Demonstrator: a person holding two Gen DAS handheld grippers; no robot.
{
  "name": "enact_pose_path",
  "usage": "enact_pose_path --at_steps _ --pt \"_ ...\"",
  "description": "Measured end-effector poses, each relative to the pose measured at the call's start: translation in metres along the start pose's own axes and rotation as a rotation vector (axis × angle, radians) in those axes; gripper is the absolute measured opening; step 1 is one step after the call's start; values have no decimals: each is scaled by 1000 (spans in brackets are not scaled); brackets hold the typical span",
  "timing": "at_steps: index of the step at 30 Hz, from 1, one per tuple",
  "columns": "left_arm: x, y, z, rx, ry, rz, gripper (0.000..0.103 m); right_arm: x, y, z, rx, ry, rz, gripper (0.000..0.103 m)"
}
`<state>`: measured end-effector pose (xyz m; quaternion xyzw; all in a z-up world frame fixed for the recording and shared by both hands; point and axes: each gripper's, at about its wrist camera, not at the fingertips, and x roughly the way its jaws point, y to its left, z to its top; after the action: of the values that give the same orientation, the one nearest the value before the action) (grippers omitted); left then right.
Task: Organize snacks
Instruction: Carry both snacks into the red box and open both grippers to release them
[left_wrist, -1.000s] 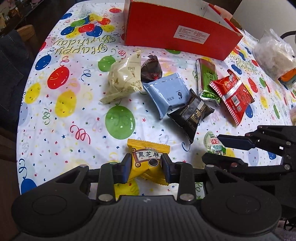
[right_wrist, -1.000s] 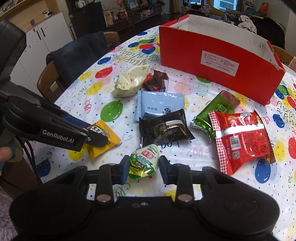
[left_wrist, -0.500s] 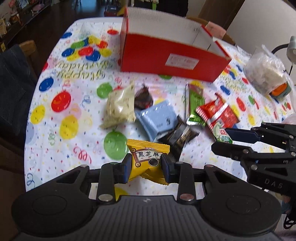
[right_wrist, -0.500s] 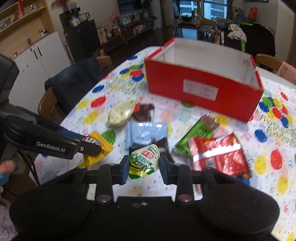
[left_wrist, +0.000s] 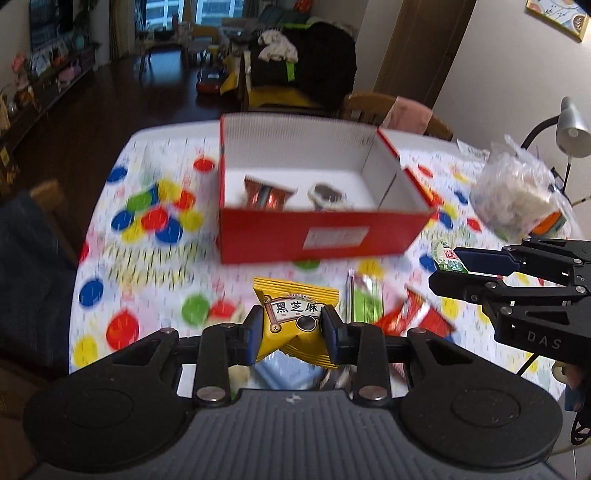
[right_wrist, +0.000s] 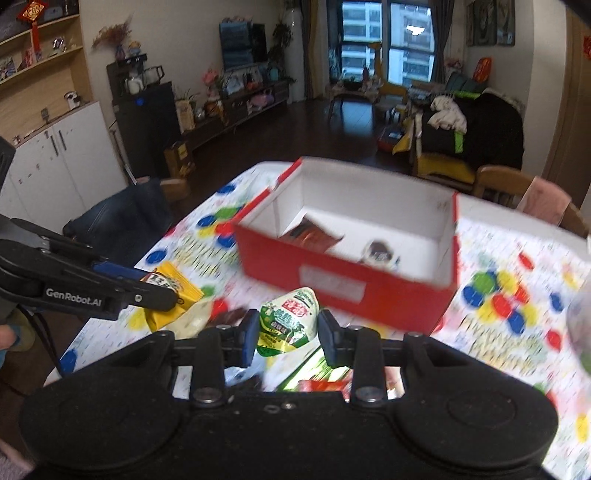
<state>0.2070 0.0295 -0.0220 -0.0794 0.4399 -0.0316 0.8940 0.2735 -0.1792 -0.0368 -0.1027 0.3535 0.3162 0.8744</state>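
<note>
My left gripper (left_wrist: 291, 330) is shut on a yellow snack packet (left_wrist: 295, 317), held in the air in front of the red box (left_wrist: 317, 232). My right gripper (right_wrist: 288, 334) is shut on a green-and-white snack packet (right_wrist: 290, 321), also lifted, short of the box (right_wrist: 343, 280). The open box holds a brown-orange packet (left_wrist: 266, 194) and a small dark-and-white snack (left_wrist: 327, 194). In the left wrist view the right gripper (left_wrist: 448, 267) shows at the right with its green packet (left_wrist: 445, 256). In the right wrist view the left gripper (right_wrist: 155, 286) shows at the left with the yellow packet (right_wrist: 173, 291).
Other snacks lie on the balloon tablecloth (left_wrist: 147, 229) below the grippers: a green packet (left_wrist: 364, 299), a red one (left_wrist: 413, 317), a light blue one (left_wrist: 288, 373). A clear plastic bag (left_wrist: 513, 192) and a desk lamp (left_wrist: 569, 125) stand at the right. Chairs ring the table.
Both grippers have risen with their packets and moved toward the red box, so its inside now shows. Both stay shut on their packets.
</note>
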Motion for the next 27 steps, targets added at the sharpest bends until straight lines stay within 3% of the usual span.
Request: enact_pose_path --at_steps 13,27 --pt "28 -18 83 7 -60 40 33 31 -57 54 -18 -38 -79 32" --pt "104 -14 132 -43 24 126 33 93 -93 78 -49 45 -98 32"
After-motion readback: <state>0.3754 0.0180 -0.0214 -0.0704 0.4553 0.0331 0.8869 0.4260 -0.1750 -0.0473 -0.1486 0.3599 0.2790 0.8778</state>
